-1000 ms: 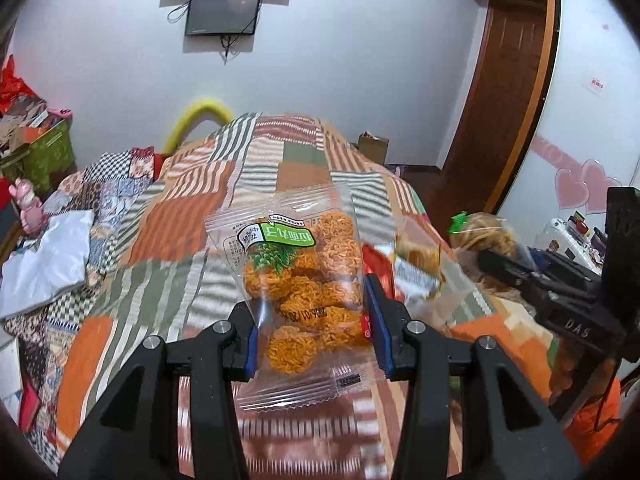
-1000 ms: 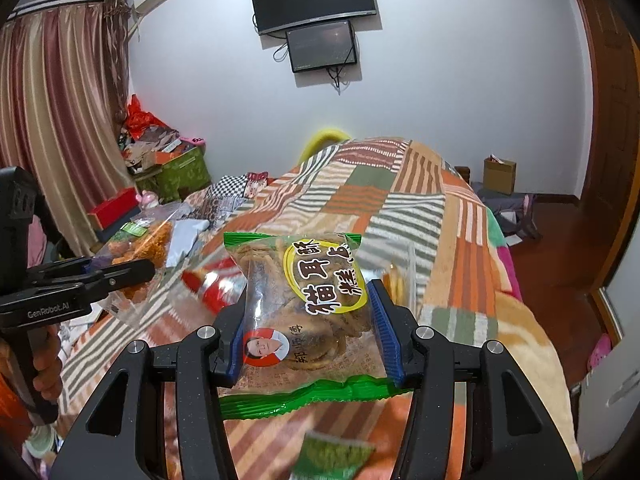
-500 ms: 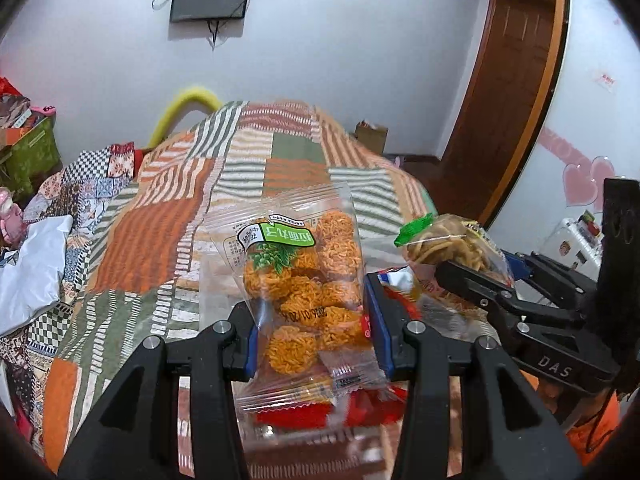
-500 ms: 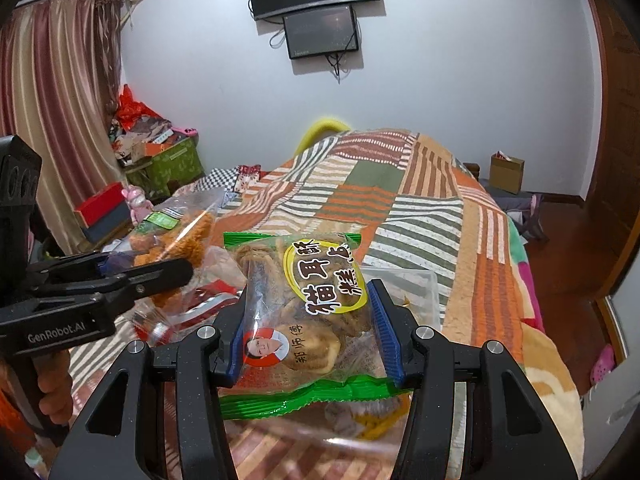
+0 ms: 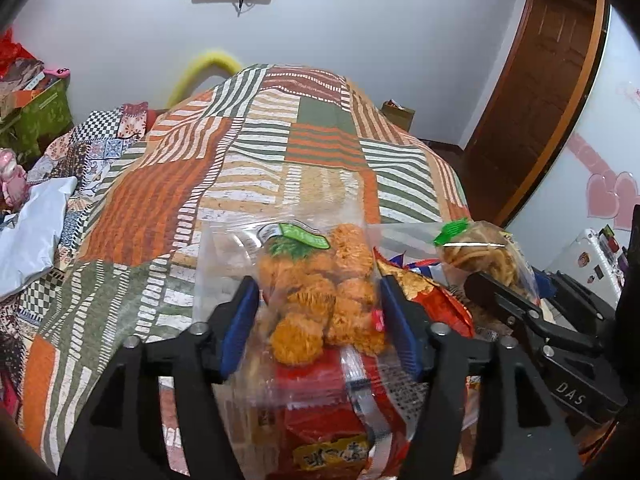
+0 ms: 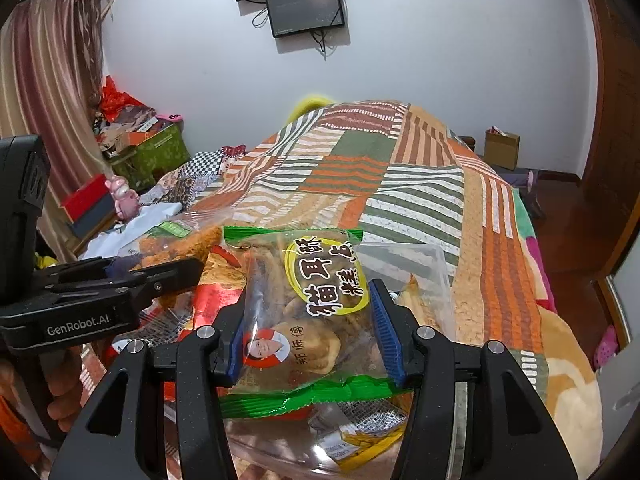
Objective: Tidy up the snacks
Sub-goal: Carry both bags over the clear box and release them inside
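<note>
My left gripper (image 5: pixel 318 312) is shut on a clear bag of orange noodle balls (image 5: pixel 320 292) and holds it low over red snack packs (image 5: pixel 328 428) inside a clear plastic bin (image 5: pixel 208 248). My right gripper (image 6: pixel 306 312) is shut on a green-edged bag of brown biscuits (image 6: pixel 312 312) with a yellow label, held over the same clear bin (image 6: pixel 424 256). The right gripper also shows at the right of the left wrist view (image 5: pixel 508 296). The left gripper shows at the left of the right wrist view (image 6: pixel 160 276).
The bin sits on a bed with a striped patchwork quilt (image 5: pixel 280 160). White cloth (image 5: pixel 32 232) and a green box (image 6: pixel 156 156) lie at the left. A wooden door (image 5: pixel 532 92) and a small cardboard box (image 6: pixel 502 148) are at the right.
Both grippers have moved down and forward with their bags, from above the quilt to low over the snack-filled bin. The noodle-ball bag now tilts forward onto the red packs.
</note>
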